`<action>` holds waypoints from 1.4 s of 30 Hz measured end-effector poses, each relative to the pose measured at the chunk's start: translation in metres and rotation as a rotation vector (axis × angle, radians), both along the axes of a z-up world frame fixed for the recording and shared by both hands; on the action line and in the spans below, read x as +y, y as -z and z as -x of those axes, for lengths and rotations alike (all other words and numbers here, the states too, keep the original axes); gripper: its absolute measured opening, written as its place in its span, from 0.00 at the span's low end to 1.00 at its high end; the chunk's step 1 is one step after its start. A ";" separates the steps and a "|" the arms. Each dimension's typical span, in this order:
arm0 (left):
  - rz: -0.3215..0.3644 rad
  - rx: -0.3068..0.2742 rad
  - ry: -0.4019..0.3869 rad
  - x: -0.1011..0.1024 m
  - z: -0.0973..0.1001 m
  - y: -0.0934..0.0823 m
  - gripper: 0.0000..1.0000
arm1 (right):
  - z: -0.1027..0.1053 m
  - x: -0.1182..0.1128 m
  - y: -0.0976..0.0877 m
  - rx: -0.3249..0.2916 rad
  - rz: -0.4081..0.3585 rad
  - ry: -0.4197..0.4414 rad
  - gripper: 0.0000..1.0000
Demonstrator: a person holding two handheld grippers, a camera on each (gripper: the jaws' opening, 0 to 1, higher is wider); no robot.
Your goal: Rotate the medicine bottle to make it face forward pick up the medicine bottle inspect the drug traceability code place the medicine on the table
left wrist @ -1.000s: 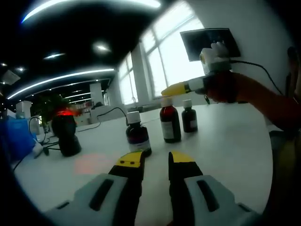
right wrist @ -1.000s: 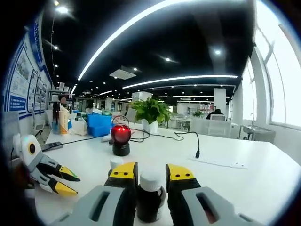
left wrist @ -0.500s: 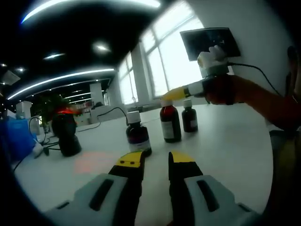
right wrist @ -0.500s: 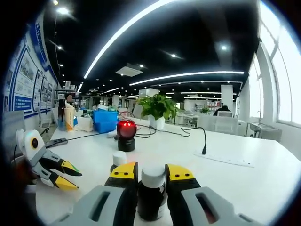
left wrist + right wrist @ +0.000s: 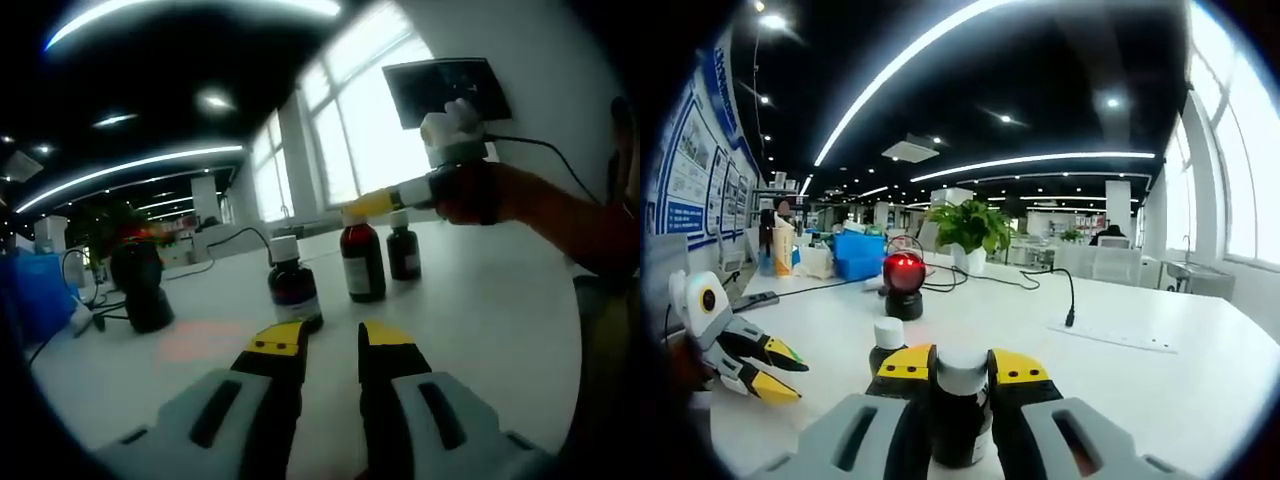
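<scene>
My right gripper is clamped on a dark medicine bottle with a white cap, standing on the white table. A second bottle stands just beyond it. My left gripper hangs apart over the table, jaws parted, holding nothing, near another bottle.

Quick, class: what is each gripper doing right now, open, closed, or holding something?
Left gripper: open, holding nothing, over the white table.
Right gripper: closed on a dark medicine bottle with a white cap.
</scene>
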State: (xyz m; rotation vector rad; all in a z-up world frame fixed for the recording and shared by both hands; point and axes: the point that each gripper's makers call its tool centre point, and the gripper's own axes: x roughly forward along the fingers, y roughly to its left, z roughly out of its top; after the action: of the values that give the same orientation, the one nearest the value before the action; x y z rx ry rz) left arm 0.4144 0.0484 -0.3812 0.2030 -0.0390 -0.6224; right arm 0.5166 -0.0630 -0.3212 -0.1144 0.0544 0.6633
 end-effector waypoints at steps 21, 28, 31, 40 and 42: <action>0.001 -0.001 0.002 -0.001 0.000 0.000 0.13 | 0.002 0.001 0.000 -0.012 0.055 0.179 0.17; 0.003 0.000 0.002 -0.001 0.000 0.000 0.13 | 0.002 0.000 0.000 -0.040 0.093 0.243 0.17; 0.003 -0.001 0.002 -0.001 0.000 -0.001 0.13 | 0.002 0.000 0.000 -0.048 0.108 0.258 0.17; 0.003 0.000 0.002 -0.001 0.000 -0.001 0.13 | 0.002 -0.001 0.000 -0.063 0.135 0.268 0.18; 0.003 0.000 0.002 -0.001 0.000 -0.001 0.13 | 0.003 -0.001 0.000 -0.071 0.148 0.263 0.18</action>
State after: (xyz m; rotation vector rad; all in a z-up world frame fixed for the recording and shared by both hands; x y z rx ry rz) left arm 0.4140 0.0476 -0.3805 0.2005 -0.0405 -0.6248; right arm 0.5140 -0.0644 -0.3210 -0.2682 0.0489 0.3920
